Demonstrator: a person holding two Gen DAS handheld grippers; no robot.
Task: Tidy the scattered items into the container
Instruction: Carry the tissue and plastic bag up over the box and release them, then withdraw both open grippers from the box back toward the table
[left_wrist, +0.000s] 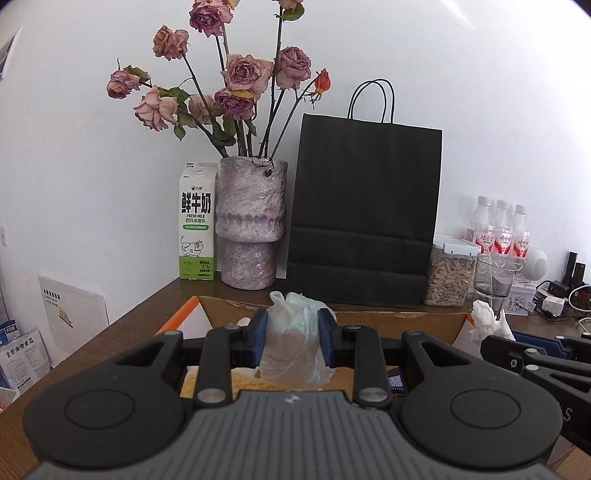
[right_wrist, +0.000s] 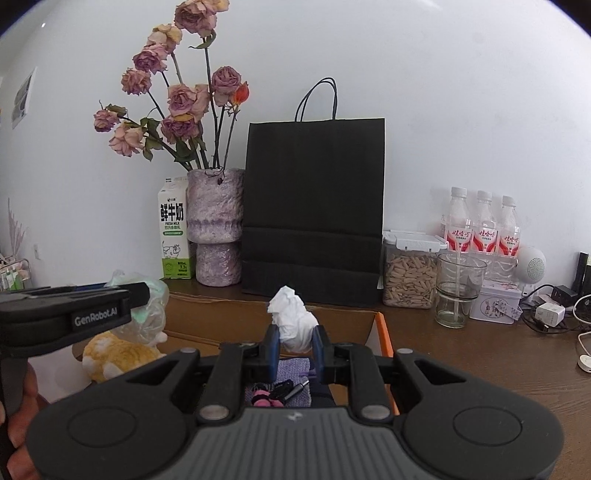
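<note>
Left gripper (left_wrist: 291, 341) clamped on clear plastic bag (left_wrist: 295, 347), held above cardboard box (left_wrist: 369, 317). Right gripper (right_wrist: 295, 349) pinching crumpled white tissue (right_wrist: 293, 321), also over box. Box contents: yellow plush toy (right_wrist: 110, 354), purple cloth (right_wrist: 293, 369), pink and black small items, indistinct. Wooden table (right_wrist: 480, 354) against white wall; vase of dried roses (left_wrist: 251, 221), milk carton (left_wrist: 197, 221), black paper bag (left_wrist: 364, 210), water bottles (right_wrist: 480, 225) behind.

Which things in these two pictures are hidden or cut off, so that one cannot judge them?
- Cardboard box floor: mostly hidden in both views by the gripper bodies.
- Yellow plush toy: right view, partly behind the left gripper; a sliver in the left view.
- Contents of the plastic bag: blurred behind film.
- Black paper bag: inside not visible.
- Small dark items under the right gripper, which holds the tissue: too small.
</note>
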